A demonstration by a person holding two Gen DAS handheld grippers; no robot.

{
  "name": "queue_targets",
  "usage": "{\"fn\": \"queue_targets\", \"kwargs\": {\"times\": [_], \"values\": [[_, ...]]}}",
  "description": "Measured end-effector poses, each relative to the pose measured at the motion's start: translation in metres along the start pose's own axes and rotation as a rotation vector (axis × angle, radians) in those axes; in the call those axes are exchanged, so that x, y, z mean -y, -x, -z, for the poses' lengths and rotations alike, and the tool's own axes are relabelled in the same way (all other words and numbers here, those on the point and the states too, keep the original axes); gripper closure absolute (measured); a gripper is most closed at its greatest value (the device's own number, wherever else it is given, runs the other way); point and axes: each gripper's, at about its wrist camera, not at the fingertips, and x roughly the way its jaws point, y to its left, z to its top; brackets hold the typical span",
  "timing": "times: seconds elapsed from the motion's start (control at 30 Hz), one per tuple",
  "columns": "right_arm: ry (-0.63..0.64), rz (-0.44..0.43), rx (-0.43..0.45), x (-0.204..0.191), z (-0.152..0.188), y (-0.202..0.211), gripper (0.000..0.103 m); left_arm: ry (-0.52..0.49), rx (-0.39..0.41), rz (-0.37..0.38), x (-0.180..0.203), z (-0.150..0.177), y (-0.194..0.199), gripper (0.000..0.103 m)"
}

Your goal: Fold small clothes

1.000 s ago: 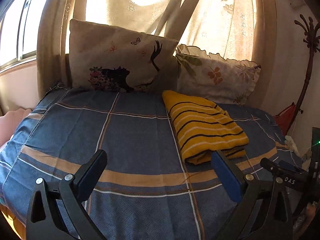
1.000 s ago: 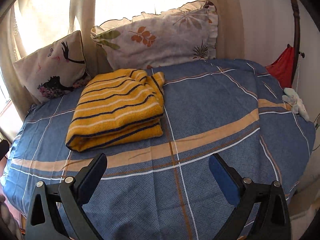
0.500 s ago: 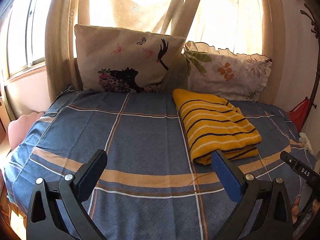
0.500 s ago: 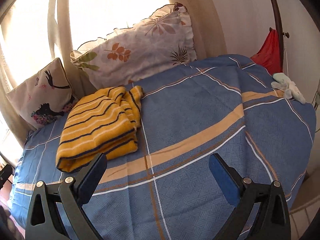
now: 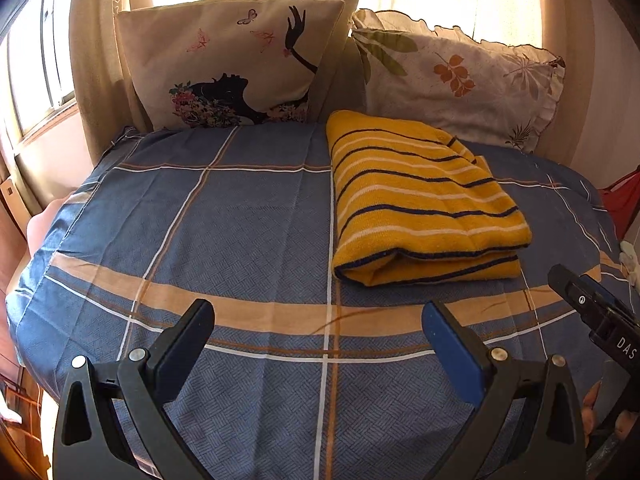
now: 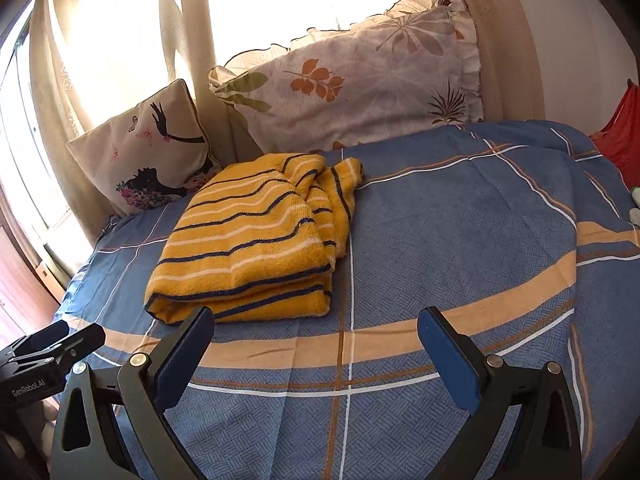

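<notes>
A yellow garment with dark and white stripes (image 5: 420, 200) lies folded into a thick rectangle on the blue checked bedsheet (image 5: 240, 220), right of centre in the left wrist view. In the right wrist view the garment (image 6: 256, 232) lies left of centre on the sheet (image 6: 460, 240). My left gripper (image 5: 318, 328) is open and empty, above the sheet, in front of and left of the garment. My right gripper (image 6: 316, 328) is open and empty, just in front of the garment's near edge. Neither touches it.
Two pillows lean against the curtains at the back: a cream one with a black silhouette print (image 5: 232, 64) and a frilled leaf-print one (image 5: 460, 80). A red cloth (image 6: 620, 132) hangs at the right. The other gripper's body (image 5: 600, 320) shows at the right edge.
Both grippers have moved closer to the bed and the garment. The right wrist view has swung back so the garment sits nearer its fingers. Jaws stay open.
</notes>
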Motion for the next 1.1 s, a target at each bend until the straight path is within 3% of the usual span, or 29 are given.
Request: {"fn": "queue_targets", "kwargs": {"times": [0.27,0.53,0.63,0.8,0.97,1.1], "values": [[-0.036,0.010,-0.031,0.019,0.013,-0.002,0.000,-0.044,-0.061,0.008,0.017,0.004,-0.015,0.000],[-0.047,0.044,-0.043,0.020,0.013,-0.004,0.000,-0.032,-0.060,0.012,0.009,0.006,-0.019,0.000],[-0.025,0.041,-0.049,0.009,0.012,-0.005,0.000,-0.040,-0.016,-0.004,0.005,0.006,-0.014,0.000],[-0.010,-0.009,-0.060,-0.010,0.012,-0.006,0.000,-0.079,0.146,-0.104,0.001,-0.002,0.015,0.000],[0.056,-0.012,-0.047,-0.037,0.011,-0.001,0.000,-0.057,0.207,0.022,-0.017,-0.012,0.034,0.000],[0.094,-0.010,-0.035,-0.056,0.013,0.009,0.000,-0.005,0.224,0.029,-0.034,-0.011,0.041,0.000]]}}
